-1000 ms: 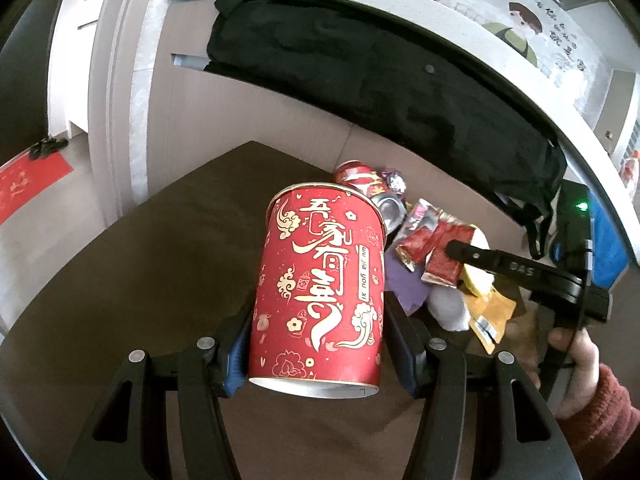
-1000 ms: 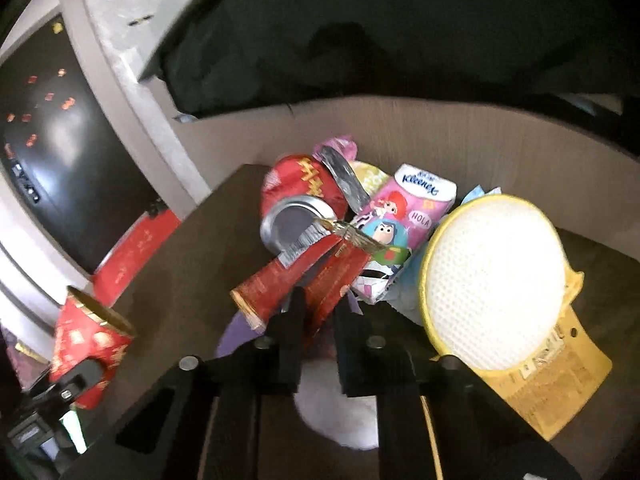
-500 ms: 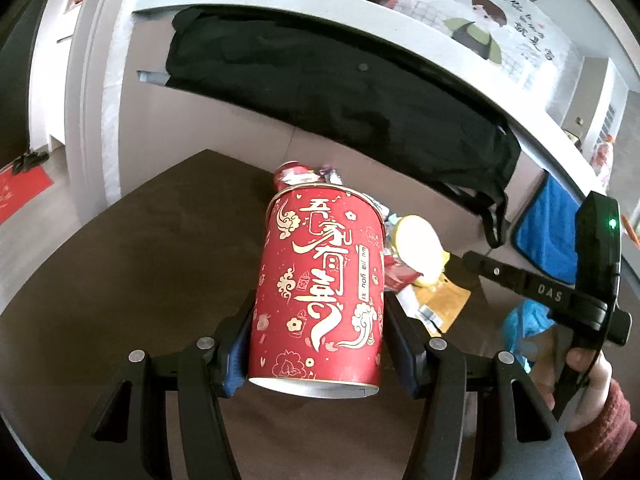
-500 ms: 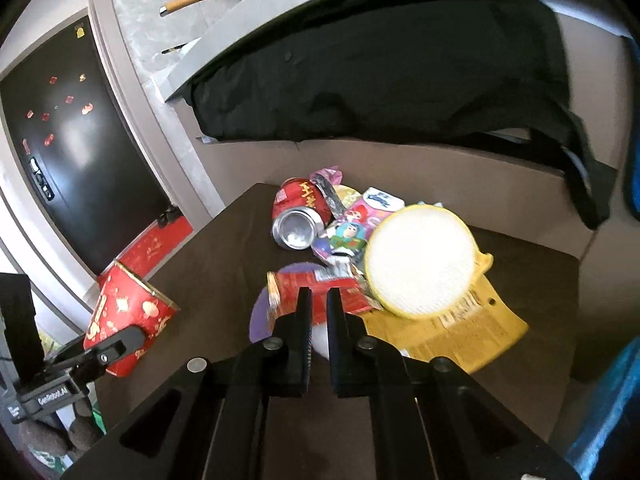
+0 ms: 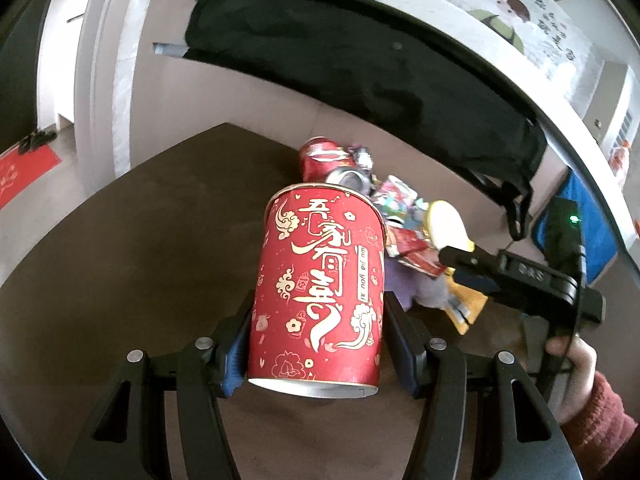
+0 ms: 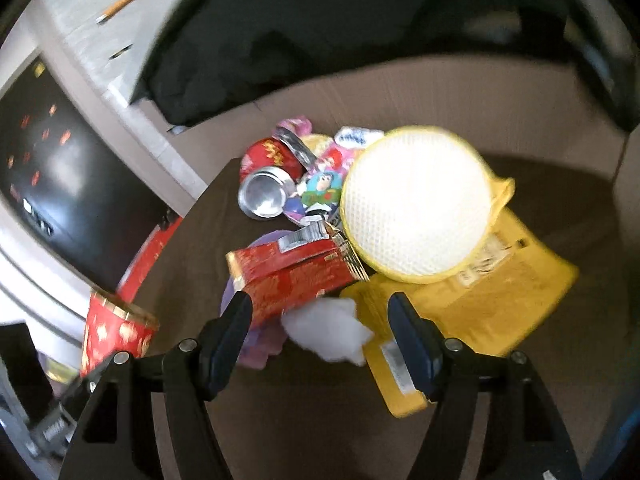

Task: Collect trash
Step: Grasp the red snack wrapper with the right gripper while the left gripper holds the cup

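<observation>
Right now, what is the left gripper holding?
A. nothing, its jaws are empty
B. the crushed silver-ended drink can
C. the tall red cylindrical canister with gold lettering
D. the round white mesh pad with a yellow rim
C: in the left wrist view the left gripper has its jaws closed against both sides of the tall red cylindrical canister with gold lettering, lifted in front of the trash pile.

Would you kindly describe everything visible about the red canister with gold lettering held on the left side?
The red canister is a tall cylinder, seemingly printed card or tin, covered in gold Chinese characters, clouds and flowers. It has a gold top rim and a pale, silvery base edge. The left tool is shut on its lower sides, holding it roughly upright, tilted slightly, above the dark brown table. In the right wrist view its top looks open.
</observation>
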The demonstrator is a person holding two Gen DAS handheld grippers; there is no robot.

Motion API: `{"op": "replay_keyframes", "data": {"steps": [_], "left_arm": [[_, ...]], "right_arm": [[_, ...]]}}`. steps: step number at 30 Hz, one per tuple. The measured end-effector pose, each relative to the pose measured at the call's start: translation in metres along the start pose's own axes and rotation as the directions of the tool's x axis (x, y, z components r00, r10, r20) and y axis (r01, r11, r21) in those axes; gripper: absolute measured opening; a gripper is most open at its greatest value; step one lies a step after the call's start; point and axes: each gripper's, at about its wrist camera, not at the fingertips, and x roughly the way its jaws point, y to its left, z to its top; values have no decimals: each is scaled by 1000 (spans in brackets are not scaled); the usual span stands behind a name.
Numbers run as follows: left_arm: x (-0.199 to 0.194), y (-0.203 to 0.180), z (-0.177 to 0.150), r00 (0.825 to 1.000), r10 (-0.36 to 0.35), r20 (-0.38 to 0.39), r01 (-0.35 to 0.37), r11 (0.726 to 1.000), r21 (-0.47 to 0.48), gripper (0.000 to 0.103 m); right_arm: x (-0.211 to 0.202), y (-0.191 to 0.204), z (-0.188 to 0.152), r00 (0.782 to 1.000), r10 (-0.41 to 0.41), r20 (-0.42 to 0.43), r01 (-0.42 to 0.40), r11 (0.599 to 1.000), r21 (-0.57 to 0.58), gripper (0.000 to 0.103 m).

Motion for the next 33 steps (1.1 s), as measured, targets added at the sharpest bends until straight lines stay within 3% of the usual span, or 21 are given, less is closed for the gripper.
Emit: {"op": "replay_keyframes", "data": {"steps": [3,6,7,8,9,14,18,24,33], "left_arm": [[5,13,3,1000,11,-6,-11,1000,-18,59],[11,23,5,1000,20,-10,-20,999,-34,59],[13,27,6,1000,23,-11,-24,999,-40,59],[14,29,7,1000,25,-13,-26,999,-44,59],[16,32,7,999,28,-16,-29,998,-50,59],[17,33,7,1000,28,-14,-29,998,-62,59],[10,20,7,1000,7,4,-7,999,-39,59],[-6,-13,11,999,-37,38,37,999,3,59],[-15,-87,5,990,-117,80,109,989,103,59]], "right_arm": [[28,1,11,1000,14,-25,-13,999,31,68],[47,12,24,1000,-2,-8,2,1000,-15,66],[51,17,26,1000,-4,0,4,999,-38,58],[53,22,27,1000,-1,2,1,998,-63,41],[55,31,28,1000,12,0,-12,994,-104,32],[37,60,19,999,4,45,7,970,-244,18],[9,59,15,998,28,56,-14,972,-236,14],[-42,61,10,989,-22,145,65,951,-302,13],[-106,42,-3,981,-29,194,87,950,-299,13]]}}
